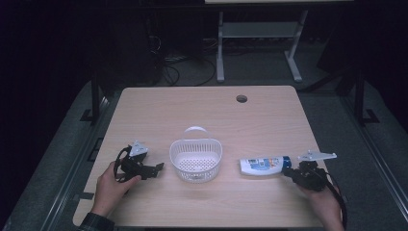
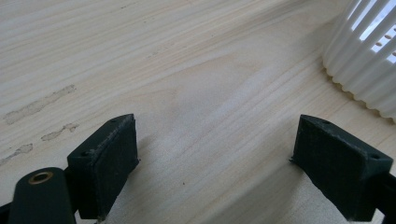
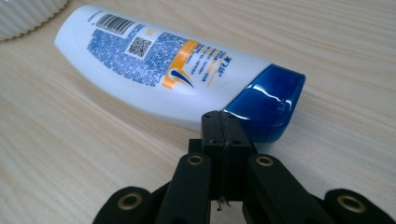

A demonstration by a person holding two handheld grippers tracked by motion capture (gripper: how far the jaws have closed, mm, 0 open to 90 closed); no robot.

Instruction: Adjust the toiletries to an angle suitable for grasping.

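Pale wooden table [image 1: 202,110] in a dark room; one white slotted plastic basket [image 1: 196,160] at centre; one white plastic bottle with blue cap [image 3: 173,70] lying on its side right of basket; right gripper [image 3: 226,123] pressed together, empty, tips at the cap; left gripper [image 2: 215,158] spread wide, empty, beside basket.

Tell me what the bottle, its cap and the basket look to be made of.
Bottle: apparently smooth white plastic with a printed label.
Cap: glossy blue plastic, judging by its bright reflections.
Basket: likely moulded white plastic, with ribbed slotted walls and a perforated bottom.
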